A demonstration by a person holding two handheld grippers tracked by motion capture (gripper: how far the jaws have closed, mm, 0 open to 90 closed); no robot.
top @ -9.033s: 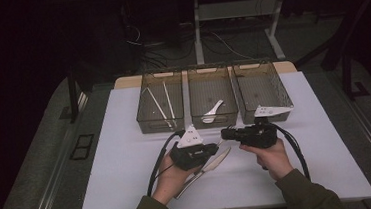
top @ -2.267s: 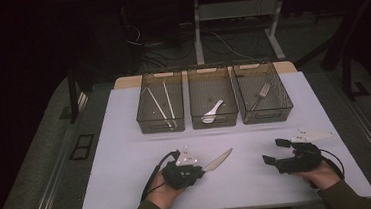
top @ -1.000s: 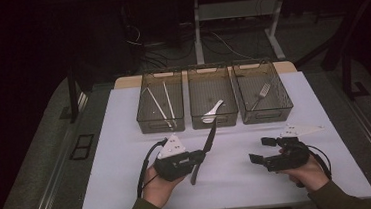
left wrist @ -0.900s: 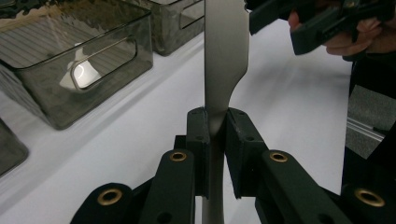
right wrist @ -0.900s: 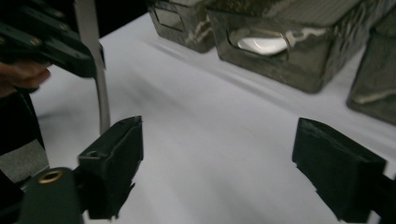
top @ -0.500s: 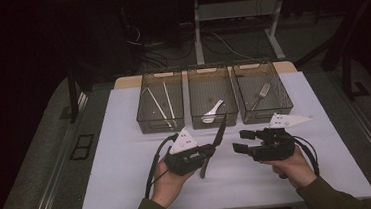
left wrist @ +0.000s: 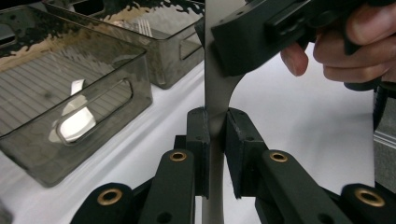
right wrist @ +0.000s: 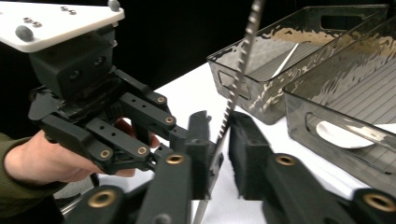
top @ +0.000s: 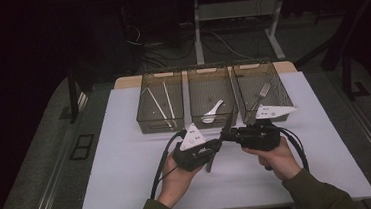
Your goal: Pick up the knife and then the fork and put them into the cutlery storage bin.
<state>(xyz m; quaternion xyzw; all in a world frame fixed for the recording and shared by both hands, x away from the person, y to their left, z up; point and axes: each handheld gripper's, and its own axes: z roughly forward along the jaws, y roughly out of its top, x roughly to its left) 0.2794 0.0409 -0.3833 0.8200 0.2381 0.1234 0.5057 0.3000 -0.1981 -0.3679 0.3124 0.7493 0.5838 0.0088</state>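
While the chopsticks [top: 159,104], spoon [top: 212,112] and fork [top: 262,92] already lie in their bins, the knife [left wrist: 215,98] remains mid-handover — left gripper [left wrist: 218,140] clamps it, right gripper's [right wrist: 220,144] jaws have just been closing around its blade

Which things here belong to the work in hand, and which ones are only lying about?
In the job:
- knife, held upright
- left gripper, shut on the knife
- right gripper, closing around its blade

Lying about:
- chopsticks in the left bin
- spoon in the middle bin
- fork in the right bin
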